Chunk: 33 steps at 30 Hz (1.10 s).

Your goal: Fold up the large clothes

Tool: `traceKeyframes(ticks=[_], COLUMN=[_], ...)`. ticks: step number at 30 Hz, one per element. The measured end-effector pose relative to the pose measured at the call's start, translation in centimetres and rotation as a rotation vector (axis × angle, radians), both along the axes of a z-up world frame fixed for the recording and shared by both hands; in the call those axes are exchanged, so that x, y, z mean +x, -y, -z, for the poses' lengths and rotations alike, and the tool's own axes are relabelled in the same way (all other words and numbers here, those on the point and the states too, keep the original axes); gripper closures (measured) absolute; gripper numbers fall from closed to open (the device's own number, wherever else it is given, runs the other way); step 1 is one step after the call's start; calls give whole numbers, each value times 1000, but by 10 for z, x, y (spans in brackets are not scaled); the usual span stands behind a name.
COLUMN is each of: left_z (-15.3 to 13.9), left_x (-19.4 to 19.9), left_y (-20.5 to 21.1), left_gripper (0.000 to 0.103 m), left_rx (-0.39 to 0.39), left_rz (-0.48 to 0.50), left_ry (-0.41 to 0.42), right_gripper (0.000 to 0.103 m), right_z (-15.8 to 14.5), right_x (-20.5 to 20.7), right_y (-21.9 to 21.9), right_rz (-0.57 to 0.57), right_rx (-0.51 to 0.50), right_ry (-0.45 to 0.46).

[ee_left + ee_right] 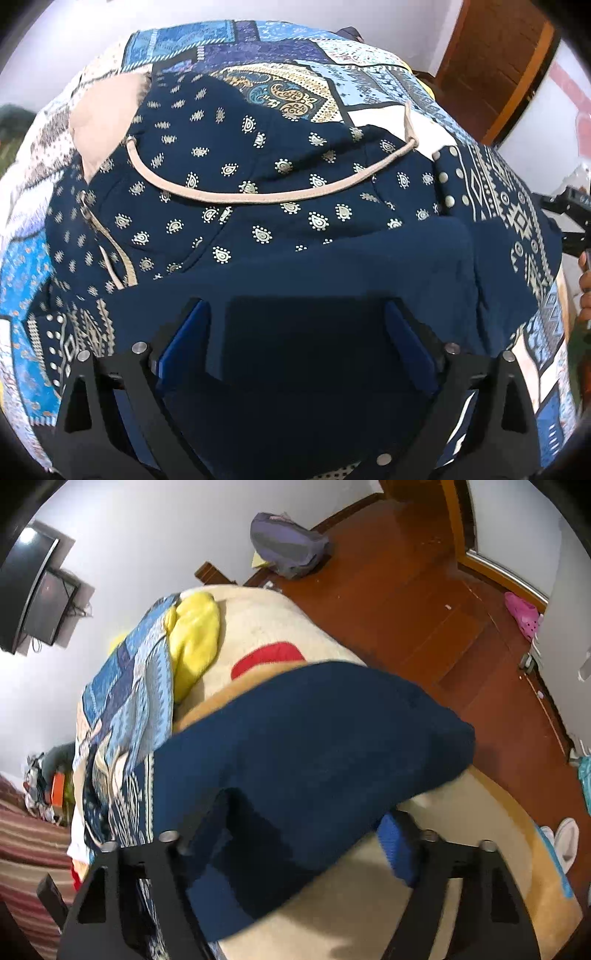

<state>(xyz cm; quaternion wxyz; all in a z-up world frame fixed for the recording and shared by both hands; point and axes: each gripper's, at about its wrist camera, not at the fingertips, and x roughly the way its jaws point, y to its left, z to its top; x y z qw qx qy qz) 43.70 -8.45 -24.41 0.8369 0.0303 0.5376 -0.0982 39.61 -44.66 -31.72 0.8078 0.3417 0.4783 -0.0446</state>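
Note:
A large navy garment (pixel 280 192) with gold paisley print and a beige neckline cord lies spread on the bed. Its plain navy underside is folded toward me. My left gripper (pixel 299 321) stands open over that plain navy flap, blue pads on either side of it. In the right wrist view the garment's plain navy cloth (pixel 314 731) hangs lifted over the bed. My right gripper (pixel 291 827) is shut on this cloth; its left finger is hidden under the fabric. The right gripper also shows at the left wrist view's right edge (pixel 569 221).
A blue patchwork bedsheet (pixel 369 74) covers the bed, with a cream blanket (pixel 280 624) and a yellow cloth (pixel 195 638) beside it. A wooden floor (pixel 424 602) holds a grey backpack (pixel 288 546) and pink slippers (pixel 524 616). A wall-mounted screen (pixel 33 590) is left.

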Motion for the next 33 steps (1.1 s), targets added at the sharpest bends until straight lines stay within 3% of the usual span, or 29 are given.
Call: traceKeyframes(ticks=[2,3,4,6,10,14,18,22,27,33], left_z=[-1,-2,-3,-8,-29,-55,-83,-106,-119,-111], left_x=[2,2,1,-1,-14,-27,-41,-56,-76,-94], left_y=[0,0,0,-1,-6,-17,-32,-50,-74,-112], left_gripper=[6,6,7,7,7,7,7,7,6,6], left_rx=[-6,-3,2,19,33,33,29,54,83,77], left_rz=[-5,-5,-5,-1,6,-4,-16,-28,-35,-82], left_ry=[-6,-7,-6,4,60,124,194,273,319,300], right_gripper=[66,72,83,92,93,94,95,95,95,95], right_z=[-3,-7,-12,-25,-64,-110,-167,-198,-193,-129], right_x=[4,5,6,4,-7,-17,-26,-28,-25,-14], right_y=[-2,-5,-9,-15,-32,-53,-100,-156,-231,-316], right_rz=[12,6,-2,-24,-57,-106,-203,-306,-432,-584], right_rx=[-2,-10,-36,-95,-187,-210,-254,-241,-233,-207], right_ry=[15,25,30,52,129,235,363,427,409,251])
